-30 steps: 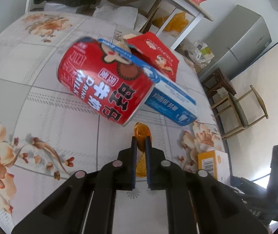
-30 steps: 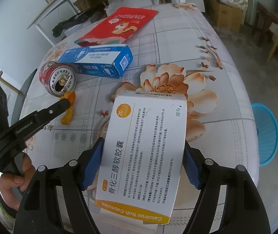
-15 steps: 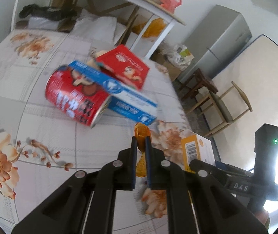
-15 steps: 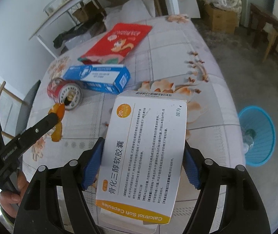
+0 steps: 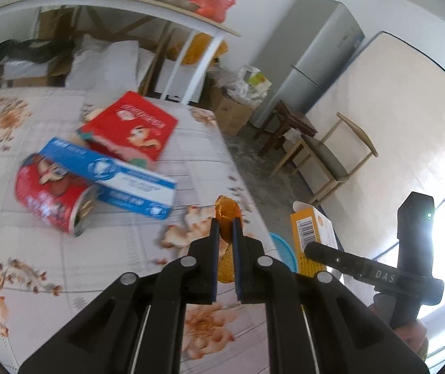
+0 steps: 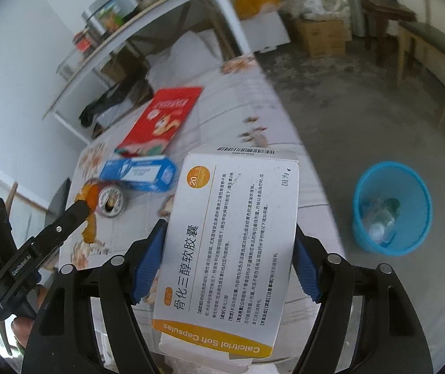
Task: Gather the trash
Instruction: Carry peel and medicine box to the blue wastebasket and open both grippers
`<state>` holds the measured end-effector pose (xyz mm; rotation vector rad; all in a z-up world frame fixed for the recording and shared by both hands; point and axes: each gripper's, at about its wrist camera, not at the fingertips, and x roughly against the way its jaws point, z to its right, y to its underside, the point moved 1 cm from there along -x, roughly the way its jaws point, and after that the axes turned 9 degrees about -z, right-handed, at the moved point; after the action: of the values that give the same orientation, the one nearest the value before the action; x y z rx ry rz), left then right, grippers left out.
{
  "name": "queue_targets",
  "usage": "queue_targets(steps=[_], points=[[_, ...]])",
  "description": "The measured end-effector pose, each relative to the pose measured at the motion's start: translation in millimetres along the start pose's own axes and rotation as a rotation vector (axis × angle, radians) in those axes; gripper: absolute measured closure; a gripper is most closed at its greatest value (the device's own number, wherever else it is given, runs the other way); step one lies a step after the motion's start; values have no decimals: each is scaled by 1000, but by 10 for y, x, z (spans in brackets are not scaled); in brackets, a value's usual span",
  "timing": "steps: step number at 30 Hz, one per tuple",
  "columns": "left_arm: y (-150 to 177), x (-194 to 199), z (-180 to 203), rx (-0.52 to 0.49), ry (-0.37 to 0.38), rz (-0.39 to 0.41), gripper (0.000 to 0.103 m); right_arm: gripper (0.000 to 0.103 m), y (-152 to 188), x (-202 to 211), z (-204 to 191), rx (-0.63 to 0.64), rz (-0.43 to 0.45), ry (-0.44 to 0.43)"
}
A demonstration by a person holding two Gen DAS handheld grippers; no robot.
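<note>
My left gripper (image 5: 225, 222) is shut on a piece of orange peel (image 5: 227, 210) and holds it above the floral tablecloth (image 5: 113, 265). The right wrist view shows the same peel (image 6: 89, 193) at the tip of that gripper (image 6: 80, 207). My right gripper (image 6: 227, 249) is shut on a white and yellow medicine box (image 6: 231, 240), its blue pads pressing both long sides. A red drink can (image 5: 50, 196), a blue carton (image 5: 122, 184) and a red snack packet (image 5: 132, 127) lie on the table. A blue bin (image 6: 387, 247) stands on the floor to the right.
Beyond the table's right edge lies bare concrete floor (image 6: 362, 109). A wooden chair (image 5: 331, 162), a dark stool (image 5: 287, 127) and a grey fridge (image 5: 312, 59) stand further off. A white shelf table (image 5: 113, 3) with jars and bags is at the back.
Both grippers have risen and swung right toward the table's edge, each keeping its load. The can and carton now sit further off, and the blue bin has come fully into view.
</note>
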<state>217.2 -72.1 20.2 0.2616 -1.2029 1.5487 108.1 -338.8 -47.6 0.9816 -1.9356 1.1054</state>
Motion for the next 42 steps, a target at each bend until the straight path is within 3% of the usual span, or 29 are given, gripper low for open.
queue_targets(steps=[6, 12, 19, 24, 29, 31, 33, 35, 42], points=[[-114, -197, 398, -91, 60, -44, 96, 33, 100, 520, 643, -160, 125, 54], [-197, -642, 961, -204, 122, -151, 96, 33, 376, 856, 1412, -365, 198, 106], [-192, -1290, 1500, -283, 139, -287, 96, 33, 638, 634, 2111, -562, 154, 27], [-184, -1888, 1852, -325, 120, -406, 96, 33, 676, 461, 2338, -636, 126, -28], [-198, -2582, 2315, -428, 43, -459, 94, 33, 696, 456, 2487, -674, 121, -37], [-201, -2846, 2435, -453, 11, -466, 90, 33, 721, 479, 2553, -691, 123, -36], [-182, -3054, 2524, -464, -7, -465, 73, 33, 738, 472, 2597, -704, 118, -35], [-171, -3164, 2568, -477, -33, -450, 66, 33, 767, 467, 2636, -711, 112, -33], [-283, -2993, 2409, -402, 34, -453, 61, 33, 796, 346, 2788, -729, 81, -48]])
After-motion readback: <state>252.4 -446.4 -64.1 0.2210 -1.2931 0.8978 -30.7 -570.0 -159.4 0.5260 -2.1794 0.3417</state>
